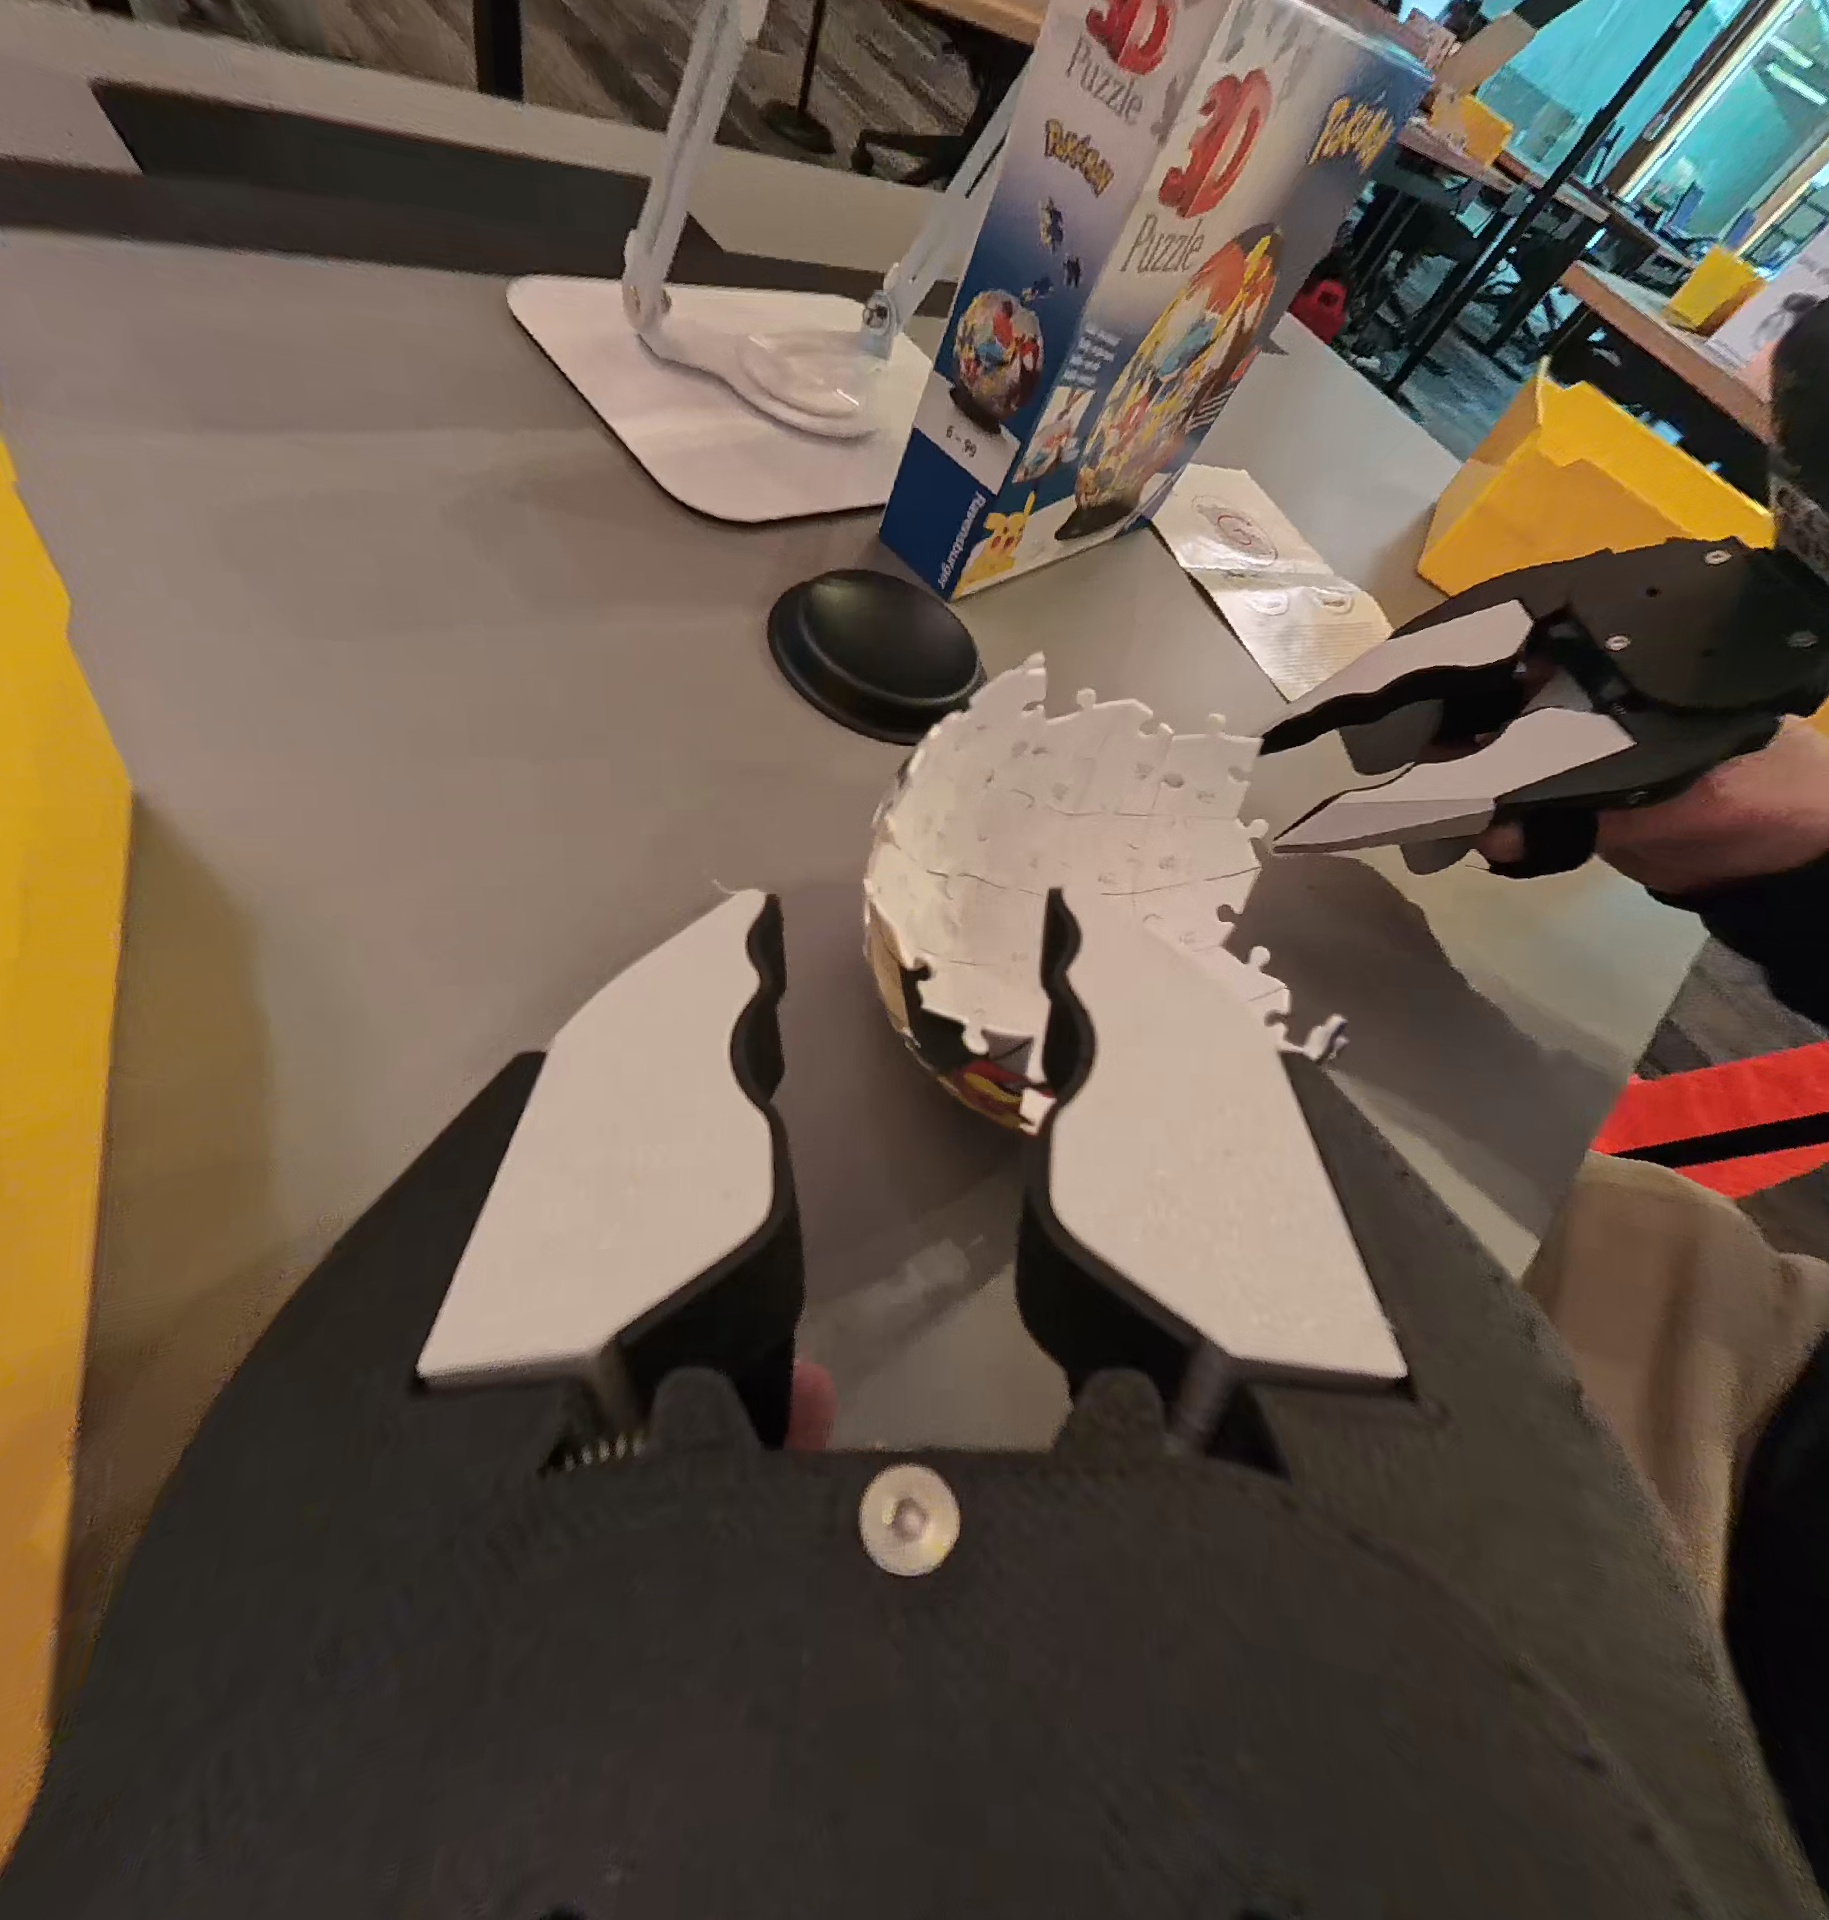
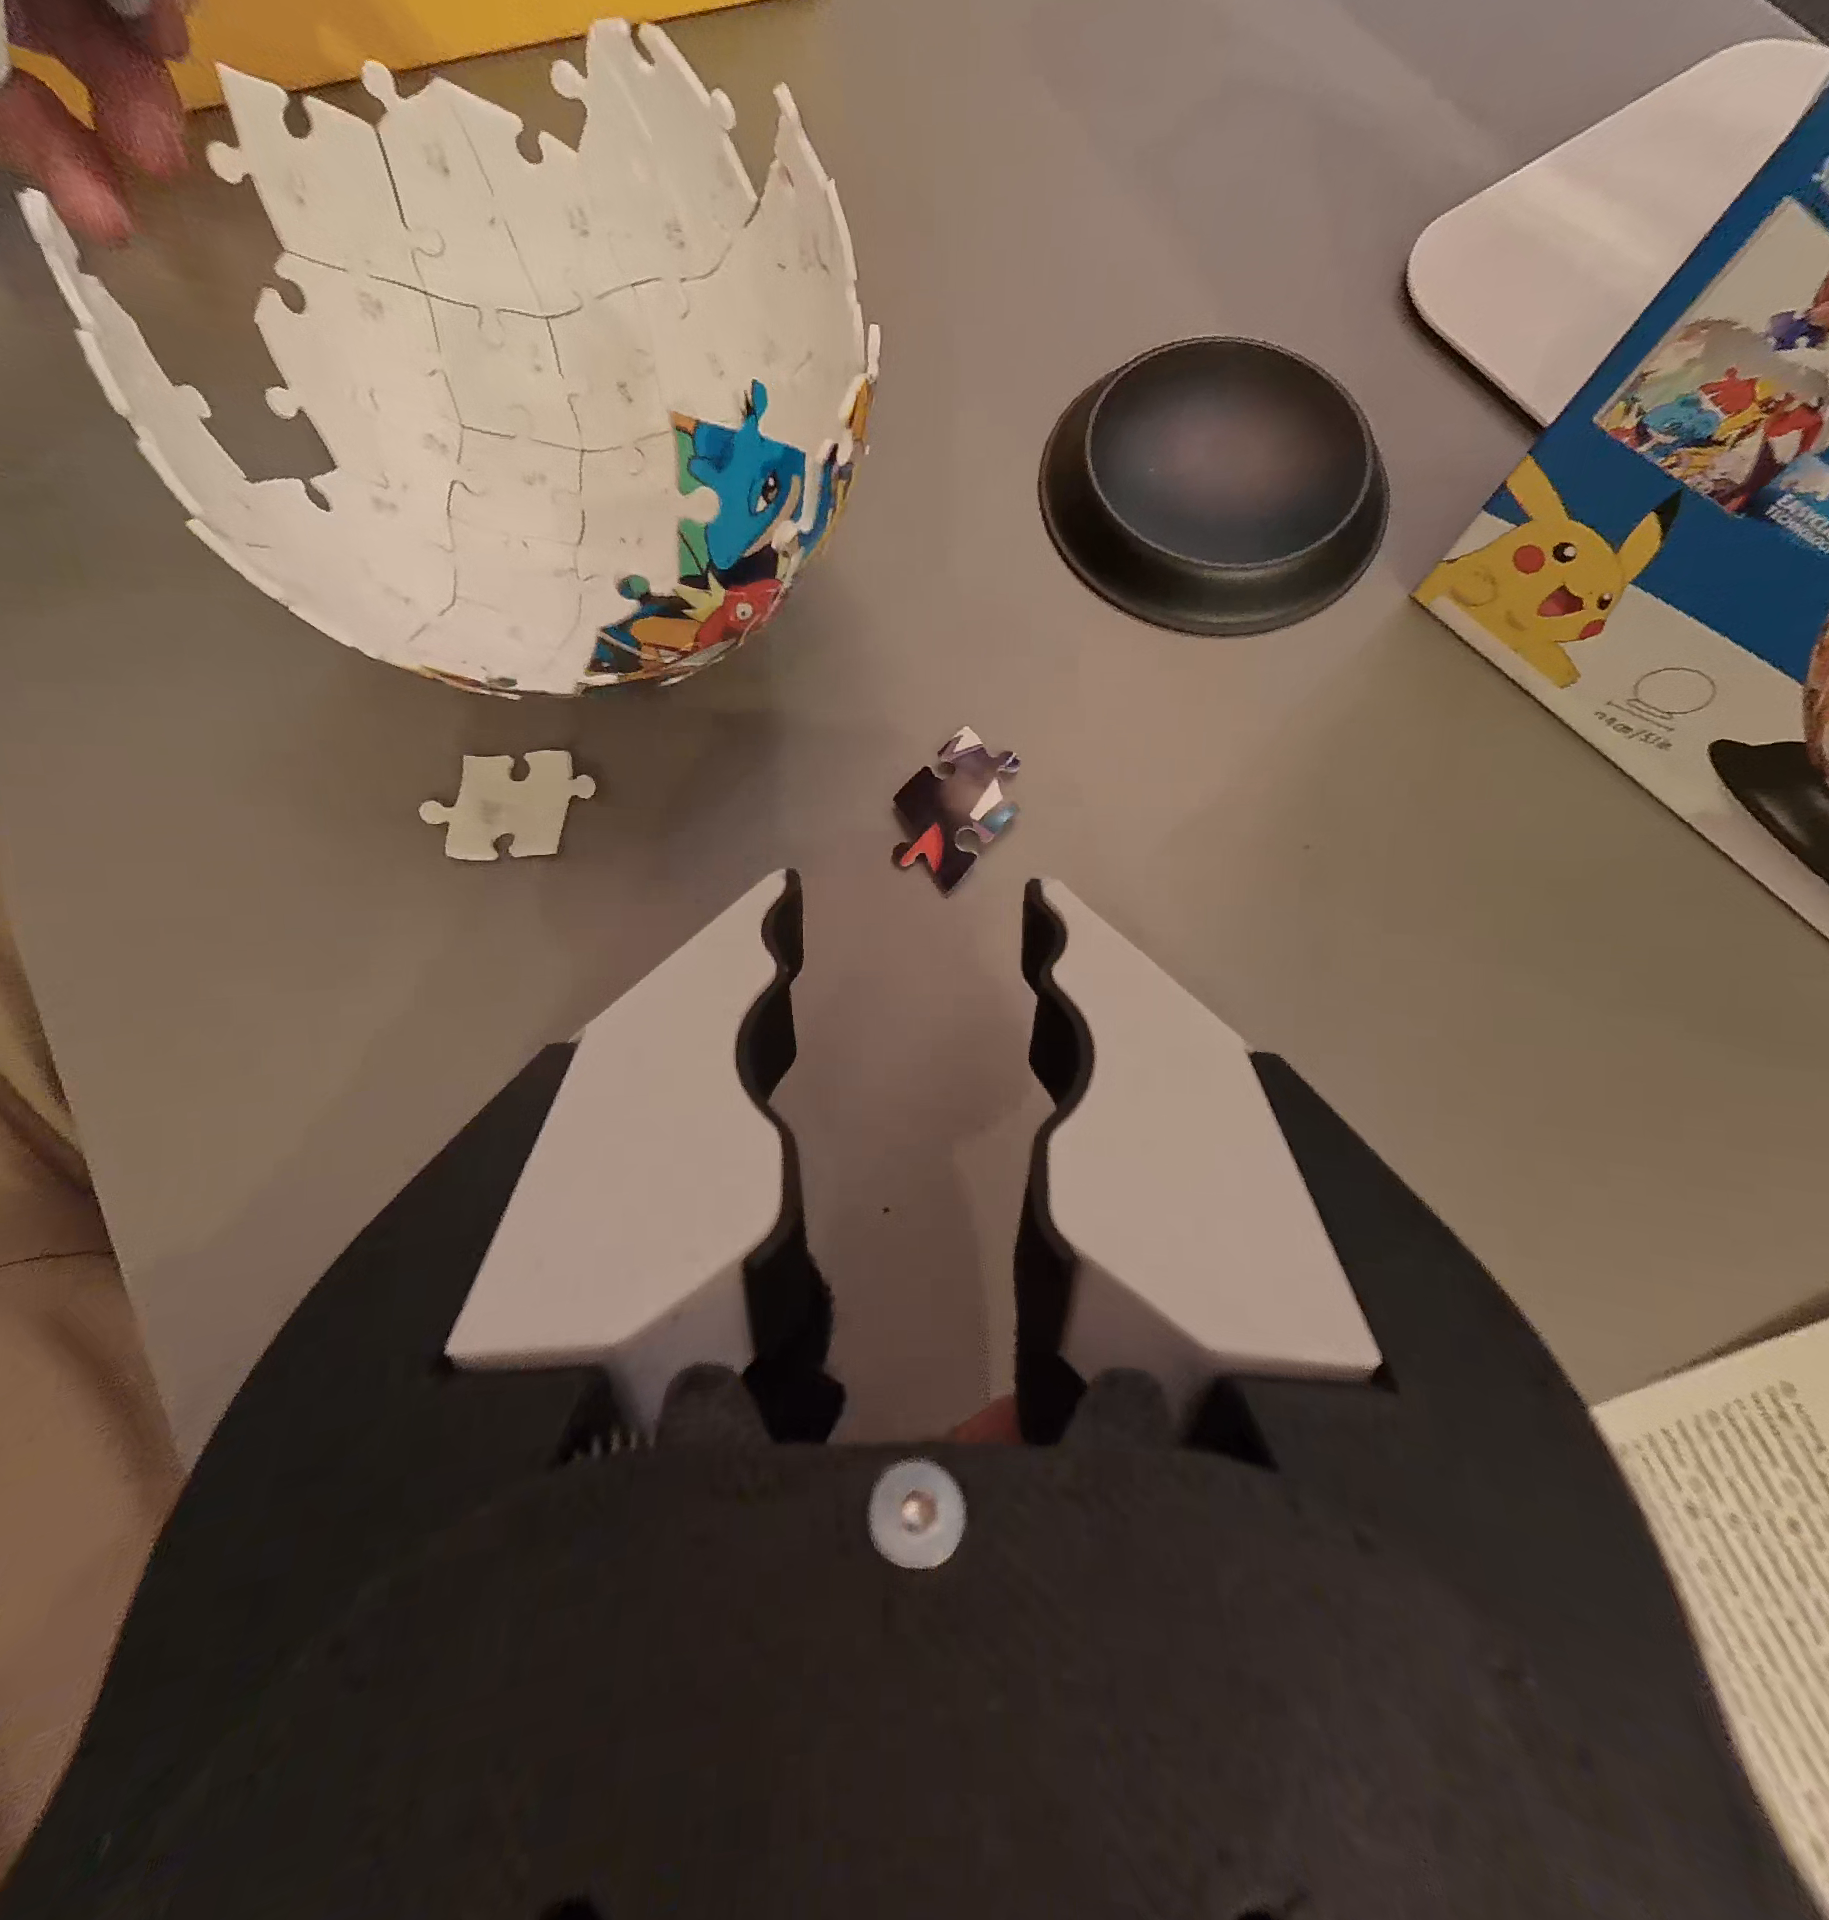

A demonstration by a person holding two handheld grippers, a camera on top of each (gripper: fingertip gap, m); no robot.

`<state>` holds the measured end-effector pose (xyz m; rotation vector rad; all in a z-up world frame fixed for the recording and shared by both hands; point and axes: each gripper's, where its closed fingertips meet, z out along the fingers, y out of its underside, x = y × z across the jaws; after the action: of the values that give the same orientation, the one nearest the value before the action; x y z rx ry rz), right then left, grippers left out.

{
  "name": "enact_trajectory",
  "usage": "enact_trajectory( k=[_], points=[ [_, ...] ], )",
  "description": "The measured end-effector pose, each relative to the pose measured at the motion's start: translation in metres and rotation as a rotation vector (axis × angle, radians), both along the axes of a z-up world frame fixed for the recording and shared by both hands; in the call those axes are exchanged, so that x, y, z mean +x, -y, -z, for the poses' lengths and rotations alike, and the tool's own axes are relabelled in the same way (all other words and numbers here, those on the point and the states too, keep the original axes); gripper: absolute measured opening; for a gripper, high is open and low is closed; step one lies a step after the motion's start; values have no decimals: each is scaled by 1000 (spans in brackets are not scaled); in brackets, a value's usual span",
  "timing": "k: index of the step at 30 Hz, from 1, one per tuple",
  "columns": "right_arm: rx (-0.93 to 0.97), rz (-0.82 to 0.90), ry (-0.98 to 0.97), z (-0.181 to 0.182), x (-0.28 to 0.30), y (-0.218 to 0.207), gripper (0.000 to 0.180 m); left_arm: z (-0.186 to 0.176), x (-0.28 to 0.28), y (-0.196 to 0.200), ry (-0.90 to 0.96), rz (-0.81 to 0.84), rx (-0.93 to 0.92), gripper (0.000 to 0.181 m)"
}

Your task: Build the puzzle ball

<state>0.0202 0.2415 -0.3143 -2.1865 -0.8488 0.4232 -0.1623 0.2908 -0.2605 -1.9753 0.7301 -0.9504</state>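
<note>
The half-built puzzle ball [image 1: 1055, 821] is an open shell lying on the grey table [image 1: 422, 727], white insides showing and its rim jagged. It also shows in the right wrist view [image 2: 494, 395], with coloured print on its outside. My left gripper [image 1: 915, 914] is open and empty, and its right finger overlaps the shell's near rim. My right gripper [image 2: 912, 888] is open and empty just short of a loose coloured piece [image 2: 957, 810]. It shows in the left wrist view [image 1: 1271, 795] at the shell's far rim. A white face-down piece [image 2: 505, 805] lies left of it.
The black ball stand [image 2: 1216, 483] sits right of the shell, with the puzzle box [image 2: 1699, 468] beyond it. A white lamp base [image 1: 712, 395] stands at the back. Yellow bins [image 1: 27, 935] flank the table. A printed booklet [image 2: 1762, 1558] lies at the right. A hand [image 2: 79, 135] is by the shell. My right fingertips sit around 20 cm from my left ones. To the loose coloured piece [image 2: 957, 810]: right tips about 4 cm, left tips about 20 cm.
</note>
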Motion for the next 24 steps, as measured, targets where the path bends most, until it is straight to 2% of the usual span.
enact_trajectory(
  k=[1,5,8,12,16,24],
  points=[
    [-4,-7,-12,-1,-2,1,40,2,2,2,10,9,-20,47],
    [12,-20,-32,-5,-11,-2,39,13,6,8,-42,28,-19,48],
    [20,-29,-49,-5,-13,-7,37,6,3,7,-49,4,34,44],
    [-37,-36,-190,-5,-26,-8,31,-3,-3,8,-53,-13,41,40],
    [-78,-56,-248,1,-41,-11,29,5,-1,13,-66,-11,-36,39],
    [-141,-165,-244,14,-73,8,26,13,7,3,-117,-37,-20,40]
  ],
)
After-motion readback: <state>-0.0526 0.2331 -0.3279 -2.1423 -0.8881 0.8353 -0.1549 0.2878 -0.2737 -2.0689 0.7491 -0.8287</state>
